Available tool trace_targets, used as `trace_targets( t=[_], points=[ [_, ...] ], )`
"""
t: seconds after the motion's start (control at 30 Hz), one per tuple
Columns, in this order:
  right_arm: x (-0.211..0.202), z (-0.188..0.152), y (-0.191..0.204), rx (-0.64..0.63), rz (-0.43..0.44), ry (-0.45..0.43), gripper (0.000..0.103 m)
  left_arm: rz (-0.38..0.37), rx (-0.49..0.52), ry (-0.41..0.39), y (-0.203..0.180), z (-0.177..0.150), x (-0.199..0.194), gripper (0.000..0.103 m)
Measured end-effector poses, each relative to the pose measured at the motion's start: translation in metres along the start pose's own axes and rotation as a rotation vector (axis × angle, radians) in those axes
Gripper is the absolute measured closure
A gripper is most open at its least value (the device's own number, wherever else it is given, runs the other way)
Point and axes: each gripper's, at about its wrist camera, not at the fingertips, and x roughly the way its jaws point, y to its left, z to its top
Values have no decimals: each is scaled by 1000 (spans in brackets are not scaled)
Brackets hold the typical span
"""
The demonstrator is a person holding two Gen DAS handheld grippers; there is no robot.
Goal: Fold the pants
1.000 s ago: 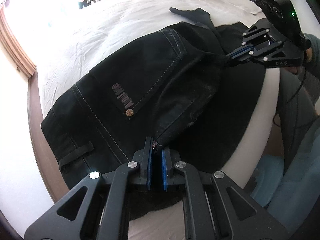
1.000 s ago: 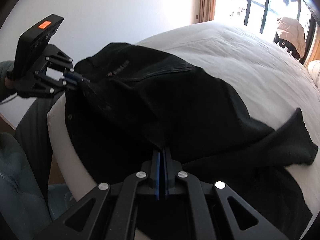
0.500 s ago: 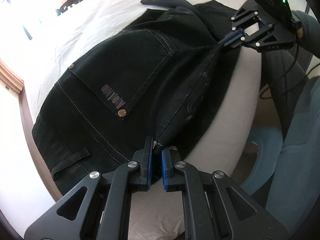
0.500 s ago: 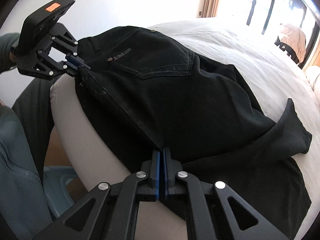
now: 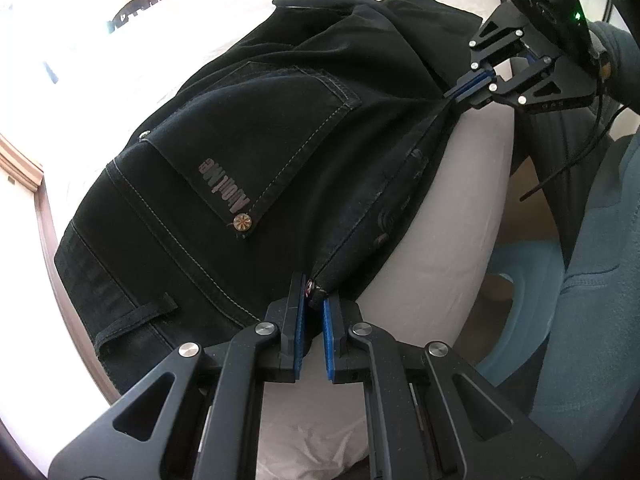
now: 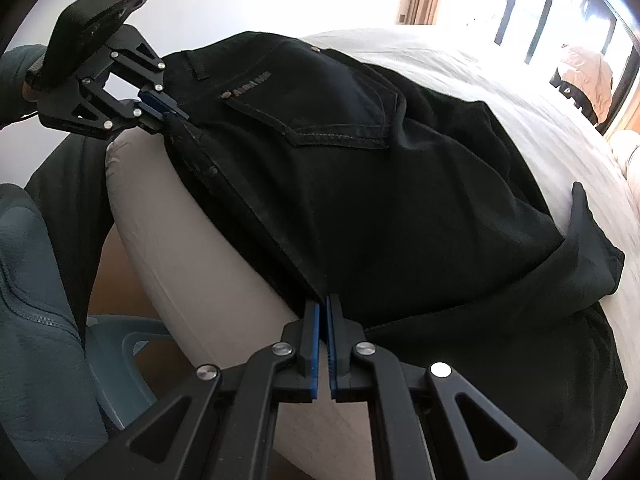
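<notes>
Black jeans [image 5: 256, 168] lie on a white bed [image 5: 452, 216], back pocket up, waistband toward the bed's corner. My left gripper [image 5: 314, 292] is shut on the waistband corner at the near edge of the jeans. My right gripper [image 6: 323, 304] is shut on the same folded edge further along, toward the legs. That edge is stretched taut between the two grippers over the bed's side. The right gripper shows in the left wrist view [image 5: 460, 94], and the left gripper in the right wrist view [image 6: 172, 114]. The leg ends [image 6: 580, 240] lie folded over on the bed.
The bed's edge [image 6: 168, 240] drops off just below the held edge. A blue plastic stool [image 5: 516, 304] stands on the floor beside the bed. The person's dark trousers and teal sleeve [image 6: 36, 320] are close by. A window with bright light [image 6: 540, 4] is beyond the bed.
Both grippers have pulled the jeans' edge outward toward the bed's side. The seat now lies flatter, and the edge hangs less over the side.
</notes>
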Motion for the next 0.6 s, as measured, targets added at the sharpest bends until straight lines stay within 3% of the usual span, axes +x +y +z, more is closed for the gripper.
trace_targets(
  t=[0.3, 0.6],
  points=[
    [16, 10, -12, 16, 0, 5, 99, -3, -17, -3, 2, -7, 4, 96],
    [25, 7, -19, 63, -18, -16, 96, -17, -88, -16, 3, -7, -21, 88]
  ],
)
